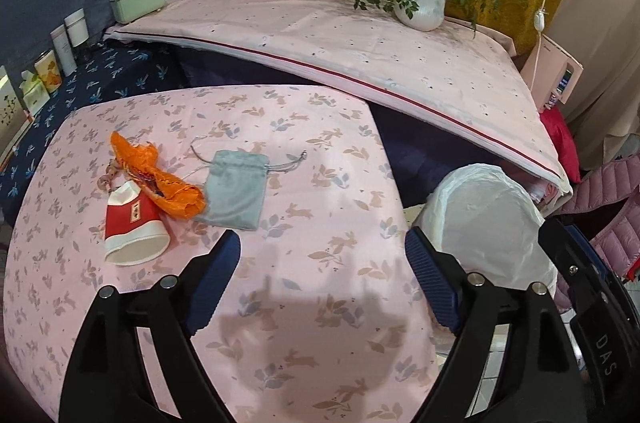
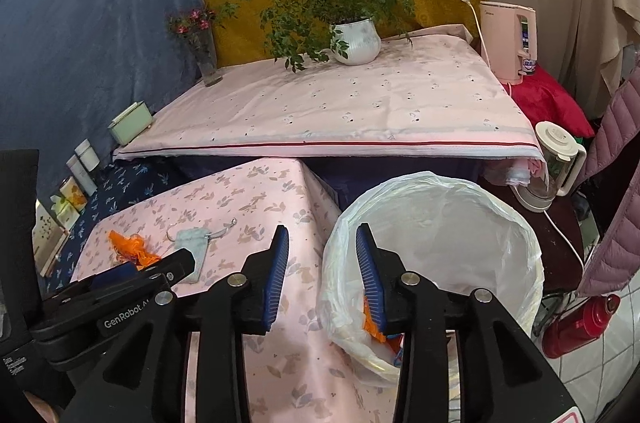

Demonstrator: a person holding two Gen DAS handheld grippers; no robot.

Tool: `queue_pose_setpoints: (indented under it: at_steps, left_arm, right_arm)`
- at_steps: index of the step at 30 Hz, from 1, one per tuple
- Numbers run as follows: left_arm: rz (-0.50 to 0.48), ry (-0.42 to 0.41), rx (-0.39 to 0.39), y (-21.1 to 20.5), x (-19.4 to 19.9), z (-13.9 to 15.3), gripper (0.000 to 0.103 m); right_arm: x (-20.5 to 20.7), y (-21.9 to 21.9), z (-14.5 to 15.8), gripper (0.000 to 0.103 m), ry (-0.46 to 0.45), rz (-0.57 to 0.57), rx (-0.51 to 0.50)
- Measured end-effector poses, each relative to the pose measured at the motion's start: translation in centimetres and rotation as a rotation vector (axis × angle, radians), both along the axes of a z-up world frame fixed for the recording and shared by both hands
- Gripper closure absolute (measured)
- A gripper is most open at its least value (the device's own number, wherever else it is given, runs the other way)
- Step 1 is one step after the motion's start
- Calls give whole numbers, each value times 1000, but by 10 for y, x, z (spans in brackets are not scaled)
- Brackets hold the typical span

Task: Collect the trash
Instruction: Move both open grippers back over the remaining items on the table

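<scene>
On the pink rabbit-print table (image 1: 320, 283) lie a crumpled orange wrapper (image 1: 160, 179), a red and white paper cup (image 1: 134, 229) on its side, and a grey drawstring pouch (image 1: 236, 189). My left gripper (image 1: 322, 263) is open and empty, a little short of them and to their right. A bin lined with a white bag (image 2: 440, 235) stands at the table's right edge. My right gripper (image 2: 322, 275) is open and empty over the bin's left rim. Orange trash (image 2: 372, 327) lies inside the bin. The wrapper (image 2: 128, 247) and pouch (image 2: 192, 243) also show in the right wrist view.
A higher pink-covered table (image 2: 340, 111) behind holds a potted plant (image 2: 356, 39), a flower vase (image 2: 206, 59) and a green box (image 2: 130, 127). Cartons and bottles (image 1: 48, 71) stand on a dark blue cloth at left. A kettle (image 2: 552, 163) and a red flask (image 2: 580, 323) are at right.
</scene>
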State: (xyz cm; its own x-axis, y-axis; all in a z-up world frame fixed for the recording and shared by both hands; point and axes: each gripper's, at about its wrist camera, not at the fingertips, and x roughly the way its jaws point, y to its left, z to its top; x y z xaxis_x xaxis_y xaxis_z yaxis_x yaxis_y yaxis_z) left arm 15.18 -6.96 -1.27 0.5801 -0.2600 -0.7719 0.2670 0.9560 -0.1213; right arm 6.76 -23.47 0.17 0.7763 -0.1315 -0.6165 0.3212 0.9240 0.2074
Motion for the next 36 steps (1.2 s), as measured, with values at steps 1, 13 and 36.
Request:
queue_pose_setpoints:
  at_steps: [1, 13, 36]
  left_arm:
    - [20, -3, 6, 6, 2, -1, 17]
    - [156, -21, 64, 66, 11, -12, 12]
    - [355, 70, 76, 187, 34, -53, 12]
  right_arm:
    - [1, 4, 0, 66, 2, 8, -1]
    - [23, 58, -8, 66, 27, 109, -25]
    - [81, 170, -38, 66, 85, 376, -32]
